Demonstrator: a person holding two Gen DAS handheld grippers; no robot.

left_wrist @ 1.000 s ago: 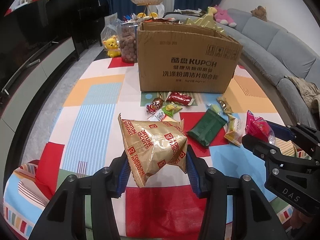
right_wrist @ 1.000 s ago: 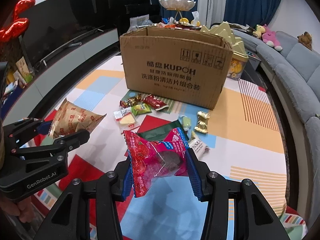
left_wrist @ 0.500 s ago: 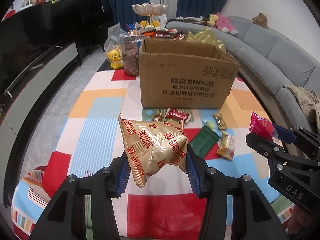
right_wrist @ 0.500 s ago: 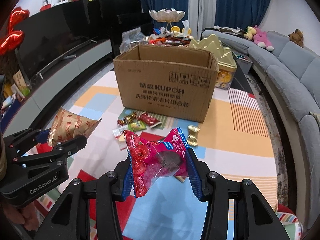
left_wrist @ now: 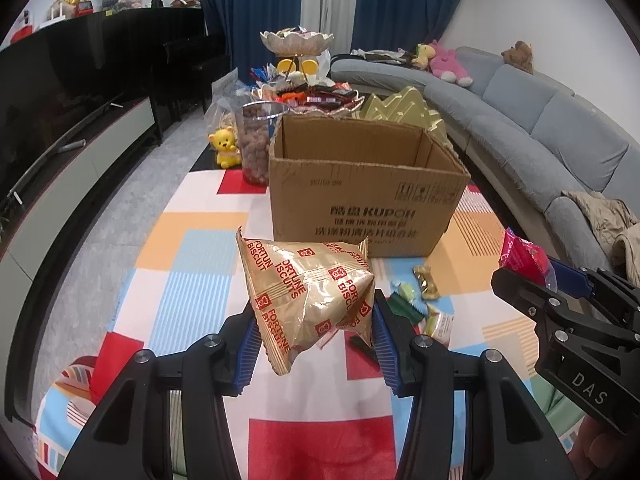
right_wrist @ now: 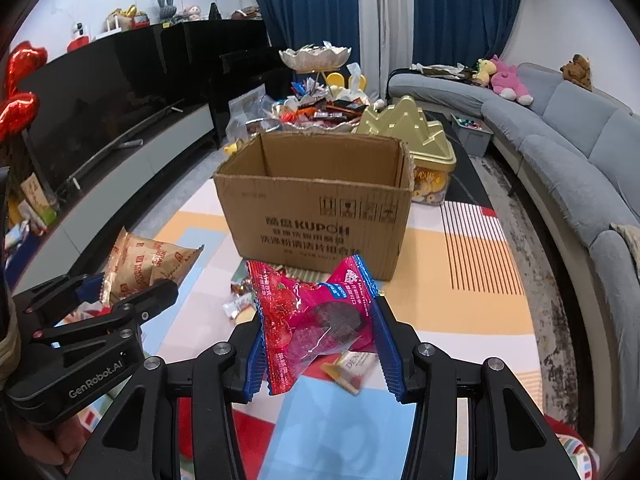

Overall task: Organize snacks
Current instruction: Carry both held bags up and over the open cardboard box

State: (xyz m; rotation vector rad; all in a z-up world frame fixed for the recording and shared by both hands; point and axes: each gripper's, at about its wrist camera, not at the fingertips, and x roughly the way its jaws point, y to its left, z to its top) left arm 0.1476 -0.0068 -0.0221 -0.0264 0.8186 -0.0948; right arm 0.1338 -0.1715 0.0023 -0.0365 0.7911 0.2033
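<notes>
My left gripper (left_wrist: 314, 338) is shut on a gold fortune biscuit bag (left_wrist: 308, 290), held in the air above the patchwork mat. My right gripper (right_wrist: 322, 342) is shut on a pink-red snack packet (right_wrist: 312, 316), also lifted. An open brown cardboard box (left_wrist: 360, 204) stands upright ahead of both, its inside showing bare walls. In the left wrist view the right gripper (left_wrist: 532, 276) shows at the right edge with the pink packet (left_wrist: 522, 256). In the right wrist view the left gripper (right_wrist: 132, 288) shows at the left with the gold bag (right_wrist: 148, 264).
Small wrapped snacks (left_wrist: 424, 280) lie scattered on the mat (left_wrist: 188, 264) in front of the box. Behind it stand a clear jar of brown balls (left_wrist: 256, 140), a yellow bear toy (left_wrist: 226, 146), a heaped snack tray (right_wrist: 320, 110) and a gold tin (right_wrist: 412, 132). A grey sofa (right_wrist: 560, 152) curves along the right.
Both grippers have risen with their packets still held. The box's open top has come into view and the loose snacks on the mat have slid lower in the pictures.
</notes>
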